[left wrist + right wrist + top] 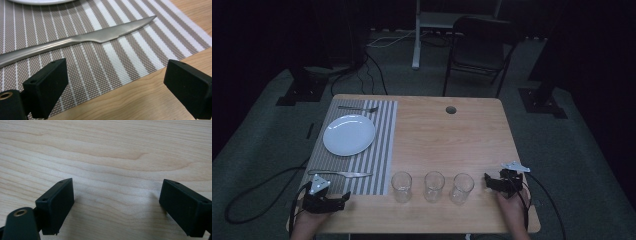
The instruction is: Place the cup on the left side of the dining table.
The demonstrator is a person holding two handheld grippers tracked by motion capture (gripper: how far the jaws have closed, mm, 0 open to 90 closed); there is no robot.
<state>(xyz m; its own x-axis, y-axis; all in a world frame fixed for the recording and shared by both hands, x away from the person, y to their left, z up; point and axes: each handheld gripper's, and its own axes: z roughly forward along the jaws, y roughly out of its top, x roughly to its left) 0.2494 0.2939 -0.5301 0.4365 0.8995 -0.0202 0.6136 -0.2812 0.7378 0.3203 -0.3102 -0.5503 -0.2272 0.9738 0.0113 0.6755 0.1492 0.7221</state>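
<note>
Plain silver steel table knife (82, 38) | lying flat on striped placemat (120, 57) | serrated blade tip toward 2 o'clock

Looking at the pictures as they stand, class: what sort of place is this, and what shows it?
Probably a recording lab staged as a dining spot, not a home. A wooden table holds a place setting with plate and knife on a striped placemat, yet cables run over the carpet among dark stands.

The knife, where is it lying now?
In the high view the knife lies on the striped placemat at the table's left, between the white plate and the left gripper.
</note>
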